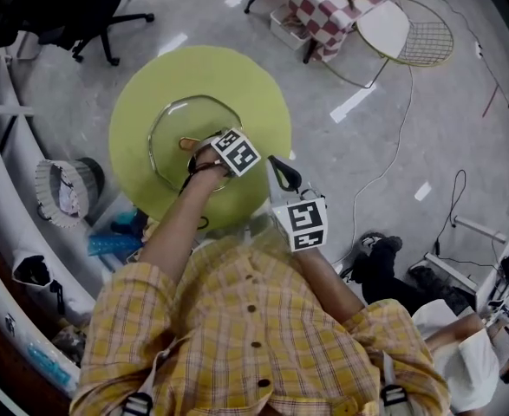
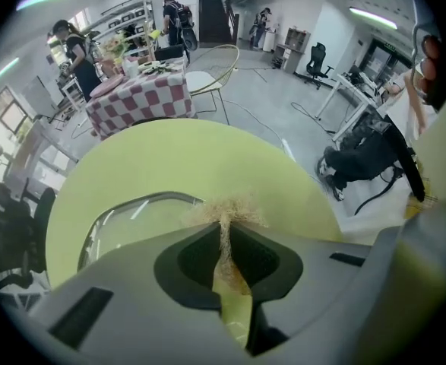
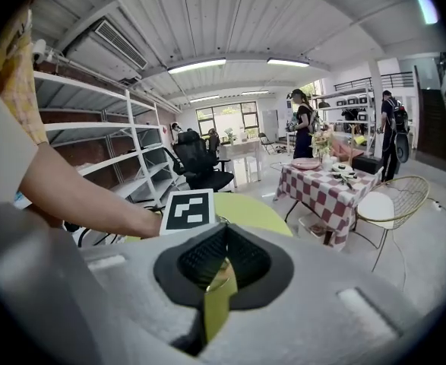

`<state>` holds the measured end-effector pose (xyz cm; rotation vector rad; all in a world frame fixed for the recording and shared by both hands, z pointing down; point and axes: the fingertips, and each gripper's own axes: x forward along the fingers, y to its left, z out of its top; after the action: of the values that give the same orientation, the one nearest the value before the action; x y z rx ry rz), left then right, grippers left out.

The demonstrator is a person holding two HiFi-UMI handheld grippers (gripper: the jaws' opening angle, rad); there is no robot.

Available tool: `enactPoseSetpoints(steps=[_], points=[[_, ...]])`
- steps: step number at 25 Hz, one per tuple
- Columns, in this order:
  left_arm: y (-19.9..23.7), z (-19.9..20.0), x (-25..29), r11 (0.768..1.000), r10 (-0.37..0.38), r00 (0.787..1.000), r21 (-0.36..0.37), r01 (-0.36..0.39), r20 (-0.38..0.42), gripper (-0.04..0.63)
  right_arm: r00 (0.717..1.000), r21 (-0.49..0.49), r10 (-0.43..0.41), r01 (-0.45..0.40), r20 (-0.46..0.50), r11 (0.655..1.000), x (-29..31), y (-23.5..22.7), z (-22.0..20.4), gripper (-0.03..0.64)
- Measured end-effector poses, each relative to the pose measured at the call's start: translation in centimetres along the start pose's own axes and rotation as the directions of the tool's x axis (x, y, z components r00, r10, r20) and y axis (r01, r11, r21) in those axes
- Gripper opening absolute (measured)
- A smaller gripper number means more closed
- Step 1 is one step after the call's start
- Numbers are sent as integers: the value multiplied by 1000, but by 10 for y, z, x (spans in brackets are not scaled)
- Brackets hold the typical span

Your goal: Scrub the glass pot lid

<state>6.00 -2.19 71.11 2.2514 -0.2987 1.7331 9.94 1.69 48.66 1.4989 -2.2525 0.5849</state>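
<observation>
1. Because scrubbing needs fibre pressed onto glass, the left gripper (image 2: 226, 234) has its jaws pinched tight on a tuft of tan scrubbing fibre (image 2: 226, 207). The frayed end sticks out past the tips, so that the fibre rather than the plastic meets the lid
2. The glass pot lid (image 1: 174, 133) lies flat near the middle of the round yellow-green table (image 1: 254, 85), which lets the table take any downward push. The left gripper reaches in over the lid's near-right part, and in the left gripper view the lid's curved rim shows just beyond and left of the tuft
3. Whether the tuft touches the glass I cannot tell; it looks to be on it or just above it
4. The right gripper (image 3: 221, 258) has its jaws brought together at the tips with nothing held, and only table colour shows through the slit lower down. It hovers off the lid's right side, over the table's near edge, pointing toward the lid
5. I judge it is placed there to steady the lid if needed: nothing pins the lid now, and a loose lid on a smooth top could slide or spin under sideways strokes
6. Scrubbing seems about to begin or just under way; short strokes with light pressure near the rim should stop the lid tipping
</observation>
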Motion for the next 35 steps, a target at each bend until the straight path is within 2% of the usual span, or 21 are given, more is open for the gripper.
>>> enactPoseSetpoints(steps=[5, 12, 16, 17, 18, 20, 22, 23, 24, 26, 30, 31, 34, 35], points=[[-19, -8, -2, 996, -24, 1000, -91, 24, 8, 41, 1000, -2, 4, -4, 13, 1000, -5, 7, 2, -2], [-42, -23, -3, 981, -47, 997, -184, 57, 60, 41, 1000, -9, 11, -10, 21, 1000, -13, 14, 0, -2], [-47, -28, -16, 958, -64, 990, -270, 96, 126, 41, 1000, -14, 16, -16, 25, 1000, -16, 19, 3, -2], [-45, -29, -23, 943, -65, 986, -314, 111, 151, 41, 999, -16, 19, -19, 27, 1000, -17, 18, 5, -2], [-46, -30, -28, 916, -86, 979, -371, 151, 186, 41, 999, -18, 21, -21, 29, 1000, -17, 18, 6, -2], [-54, -32, -39, 832, -144, 948, -483, 272, 285, 41, 999, -19, 27, -26, 32, 999, -18, 20, 9, -2], [-56, -33, -53, 747, -150, 905, -555, 367, 398, 41, 999, -18, 39, -38, 38, 999, -19, 25, 12, -2], [-54, -34, -62, 717, -133, 887, -575, 394, 442, 41, 998, -20, 46, -46, 42, 999, -19, 28, 14, -2], [-52, -36, -69, 700, -114, 873, -585, 409, 474, 41, 997, -23, 53, -52, 48, 998, -18, 31, 17, -2], [-52, -40, -82, 692, -94, 862, -590, 417, 498, 41, 996, -31, 64, -63, 59, 998, -16, 37, 21, -2], [-64, -50, -92, 712, -104, 868, -573, 406, 485, 41, 995, -43, 76, -73, 70, 996, -14, 46, 29, -2], [-64, -52, -93, 706, -101, 864, -577, 411, 493, 41, 994, -46, 77, -74, 71, 996, -13, 47, 30, -2], [-65, -53, -98, 667, -92, 839, -592, 452, 537, 37, 994, -56, 78, -74, 73, 996, -13, 51, 33, -2], [-67, -53, -100, 664, -92, 833, -590, 459, 545, 35, 994, -60, 77, -73, 73, 996, -14, 52, 34, -2]])
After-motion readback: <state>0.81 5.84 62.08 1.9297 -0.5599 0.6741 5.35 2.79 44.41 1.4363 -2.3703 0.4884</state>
